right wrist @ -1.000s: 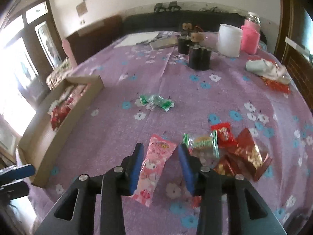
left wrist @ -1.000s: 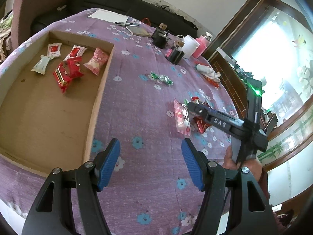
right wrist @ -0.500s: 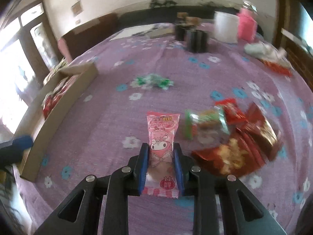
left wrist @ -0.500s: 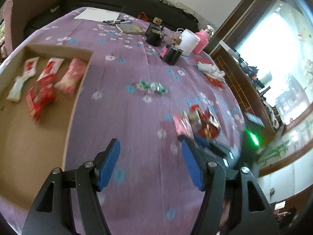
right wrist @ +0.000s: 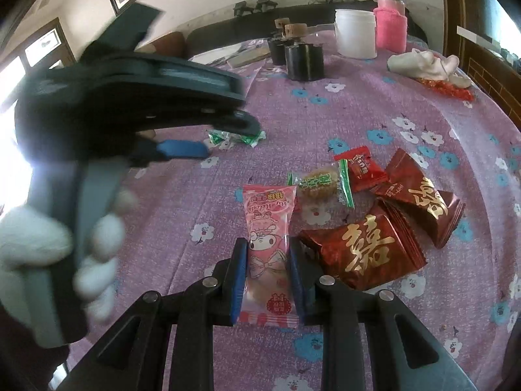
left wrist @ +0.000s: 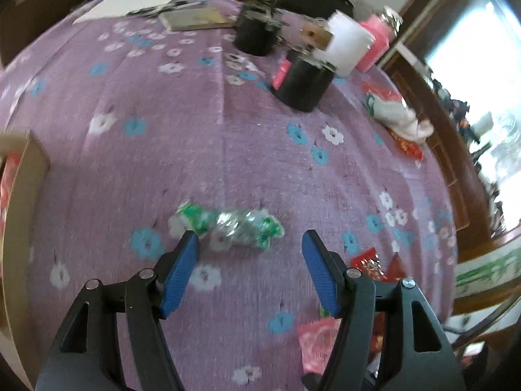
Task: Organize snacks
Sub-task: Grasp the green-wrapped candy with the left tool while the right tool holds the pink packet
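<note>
Pink snack packet (right wrist: 268, 244): lying lengthwise on the worktop (right wrist: 374, 110), which is covered in a purple flowered cloth; its lower half is pinched between the blue fingers (right wrist: 237, 280) of the right gripper (right wrist: 267, 282), which have just closed onto it and press both its sides.

Beside it, to its right: a clear green-edged biscuit packet (right wrist: 320, 182), a small red packet (right wrist: 359, 167) and two dark red packets with gold characters (right wrist: 361, 249), the nearer one just beside the right-hand finger.

Green twist-wrapped sweets (left wrist: 234, 226): farther up the worktop, lying across the cloth just ahead of the left gripper (left wrist: 249, 272), whose fingers stand well apart with nothing between them; their tips flank the sweets' near edge.

Cardboard box (left wrist: 19, 215): at the left edge, red packets inside.

Far end: two black holders (right wrist: 304, 62), a white tub (right wrist: 355, 34), a pink-sleeved flask (right wrist: 390, 22), a crumpled white cloth (right wrist: 426, 65).
</note>
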Available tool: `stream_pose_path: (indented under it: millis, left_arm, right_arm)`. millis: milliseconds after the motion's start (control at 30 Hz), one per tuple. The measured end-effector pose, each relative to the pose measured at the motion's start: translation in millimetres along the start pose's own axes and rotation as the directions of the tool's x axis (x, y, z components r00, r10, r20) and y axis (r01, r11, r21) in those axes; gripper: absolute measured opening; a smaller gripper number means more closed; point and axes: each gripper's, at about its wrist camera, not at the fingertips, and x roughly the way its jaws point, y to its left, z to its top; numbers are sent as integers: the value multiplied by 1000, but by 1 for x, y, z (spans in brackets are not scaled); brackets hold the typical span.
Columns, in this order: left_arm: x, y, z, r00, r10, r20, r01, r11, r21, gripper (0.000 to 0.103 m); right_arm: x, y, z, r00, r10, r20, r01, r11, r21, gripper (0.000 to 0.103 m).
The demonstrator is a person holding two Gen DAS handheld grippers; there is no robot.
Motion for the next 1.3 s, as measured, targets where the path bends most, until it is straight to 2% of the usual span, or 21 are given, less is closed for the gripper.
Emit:
stream_pose_path:
  millis: [33,67,100,133,167,200,400,600,733,800,833,867,933,1033,1067,1100,1167,1200,1233,1300]
  left_arm:
    - [0,-5,-2,1000,26,12,-27,999,30,59]
    - [0,-8,-4,999,33,20,-34,998,55,40]
    - [0,-12,-9,998,56,31,-59,994,93,32]
    - [0,-14,-12,997,67,35,-71,991,115,15]
    - [0,-14,-15,997,64,32,-68,990,123,6]
    - [0,-12,-16,998,58,27,-61,991,119,5]
    - [-18,0,-21,999,-18,47,14,997,75,4]
    - [-53,13,-29,991,-95,90,91,994,55,4]
    - [-63,20,-25,989,-108,100,104,994,46,5]
    - [-58,21,-17,991,-101,92,99,995,19,13]
    - [-53,19,-11,991,-97,89,97,995,2,26]
    - [-49,17,-8,992,-89,87,90,996,-5,44]
    - [-39,9,-1,994,-61,93,62,998,-4,59]
    - [-24,-5,6,996,-42,85,41,999,18,60]
    - [-16,-11,8,997,-6,72,3,999,40,66]
    - [-5,-16,9,997,50,54,-53,997,61,68]
    - [11,-19,7,996,82,24,-83,994,77,68]
    - [10,-25,3,992,110,62,-116,987,111,68]
    - [13,-32,-2,989,137,61,-145,977,159,63]
    - [11,-37,-9,985,152,78,-165,964,207,32]
  right_arm:
    - [0,0,0,1000,1,0,-1,1000,1,26]
    - [0,0,0,1000,1,0,-1,1000,2,26]
    - [1,0,1,1000,0,0,0,1000,2,26]
    - [1,0,1,1000,-2,1,2,1000,0,26]
    - [1,1,1,1000,-5,1,5,1000,-2,26]
    - [1,1,0,1000,-9,2,9,1000,-5,26]
    - [0,4,-2,1000,-19,10,19,1000,-13,25]
    - [-3,-5,-1,1000,19,18,-19,999,37,25]
    - [-4,-9,-2,1000,21,20,-22,998,59,25]
    - [-4,-9,-2,1000,21,20,-22,998,60,25]
    - [-4,-9,-2,1000,21,20,-22,998,59,25]
    - [-4,-9,-2,1000,21,20,-22,998,60,25]
    - [-4,-10,-2,1000,24,19,-26,998,63,25]
    - [-4,-12,-1,999,32,17,-33,997,68,25]
    - [-3,-12,-1,999,33,17,-34,997,67,26]
    - [-3,-12,-1,999,34,17,-35,997,67,26]
    - [-3,-12,-1,999,36,16,-37,997,67,26]
    - [-3,-12,-1,999,37,15,-37,997,67,26]
    - [-3,-12,-1,999,37,15,-38,997,67,26]
    - [-2,-11,-1,999,34,15,-35,997,66,26]
